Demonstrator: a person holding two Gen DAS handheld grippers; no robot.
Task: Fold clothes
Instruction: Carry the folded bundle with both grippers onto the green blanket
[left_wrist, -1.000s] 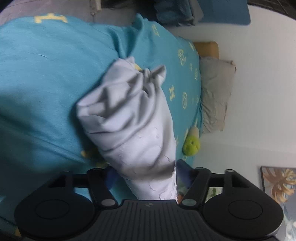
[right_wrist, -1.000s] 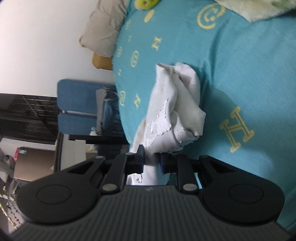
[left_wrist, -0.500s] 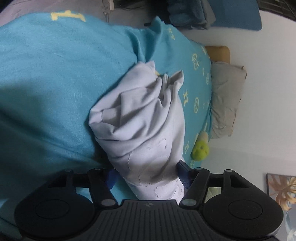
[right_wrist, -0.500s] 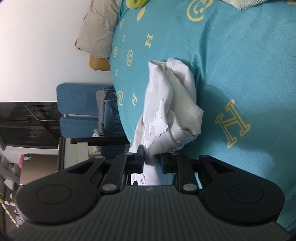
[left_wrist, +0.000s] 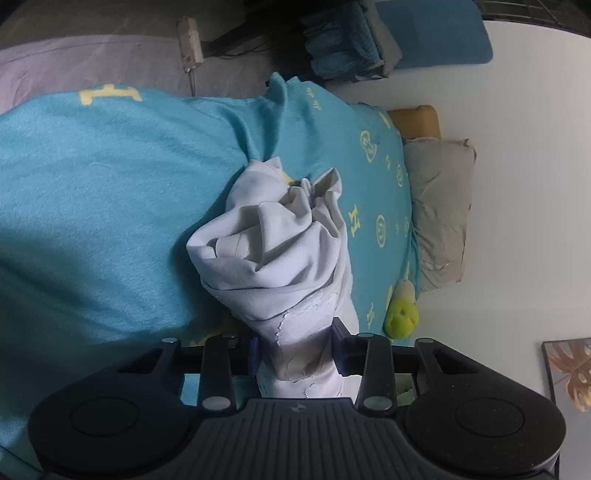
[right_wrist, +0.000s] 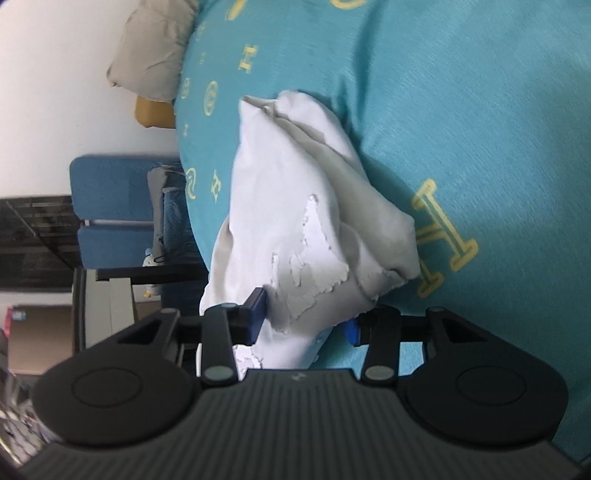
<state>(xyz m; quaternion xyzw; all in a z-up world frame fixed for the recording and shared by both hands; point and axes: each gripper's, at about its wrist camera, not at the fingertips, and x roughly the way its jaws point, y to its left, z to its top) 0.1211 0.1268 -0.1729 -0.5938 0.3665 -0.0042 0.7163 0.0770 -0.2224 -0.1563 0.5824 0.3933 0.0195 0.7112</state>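
White garment (left_wrist: 280, 254) on teal bedspread (left_wrist: 92, 192)

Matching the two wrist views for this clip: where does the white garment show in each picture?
Left wrist: the white garment fills the centre, bunched, running down between the left gripper fingers, which pinch it.
Right wrist: it sits centre, slightly left, its lower end between the spread fingers of the right gripper.
Shared landmark: the teal blanket with yellow letters, and the grey pillow.
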